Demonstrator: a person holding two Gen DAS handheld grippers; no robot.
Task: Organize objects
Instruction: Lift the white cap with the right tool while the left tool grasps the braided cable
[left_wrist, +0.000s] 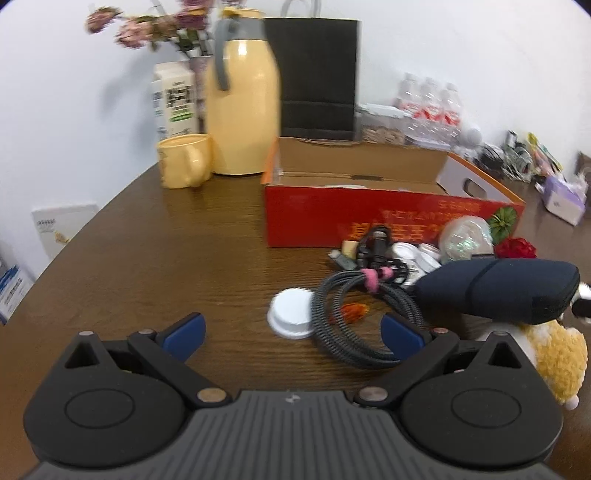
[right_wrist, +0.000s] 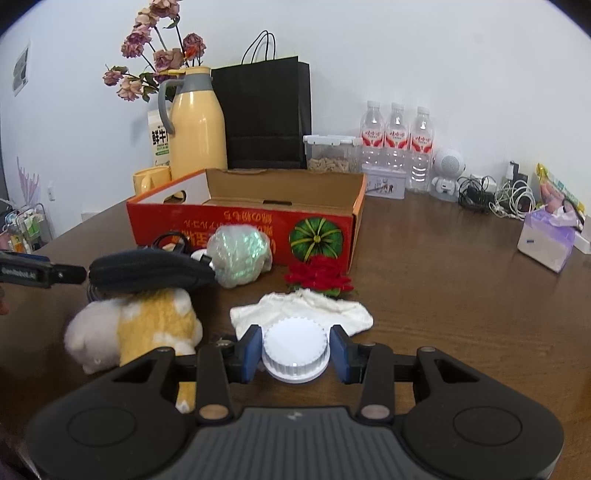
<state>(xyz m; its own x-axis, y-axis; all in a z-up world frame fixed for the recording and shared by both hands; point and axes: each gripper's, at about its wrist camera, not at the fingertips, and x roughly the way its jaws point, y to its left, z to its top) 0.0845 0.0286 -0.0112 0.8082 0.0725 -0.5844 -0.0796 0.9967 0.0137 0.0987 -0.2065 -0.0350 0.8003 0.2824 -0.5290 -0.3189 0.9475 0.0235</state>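
Observation:
My right gripper (right_wrist: 295, 353) is shut on a white ribbed cap (right_wrist: 295, 347), with a blue pad against each side, low over the table. Behind the cap lie a white cloth (right_wrist: 314, 306) and a red flower (right_wrist: 317, 275). My left gripper (left_wrist: 293, 334) stands open above the table, and nothing is between its pads. Just ahead of it are a second white cap (left_wrist: 291, 314) and a coiled grey cable (left_wrist: 351, 317). A dark blue pouch (left_wrist: 498, 291) rests on a yellow plush toy (right_wrist: 147, 328). The open red cardboard box (right_wrist: 240, 225) stands behind the pile.
A yellow jug (right_wrist: 197, 129), yellow mug (left_wrist: 183, 160), milk carton, flowers and black paper bag (right_wrist: 266, 114) line the back wall. Water bottles (right_wrist: 397, 136), a snack tub, a small robot speaker, cables and a tissue pack (right_wrist: 546, 247) stand at the right. A wrapped shiny bundle (right_wrist: 238, 254) leans on the box.

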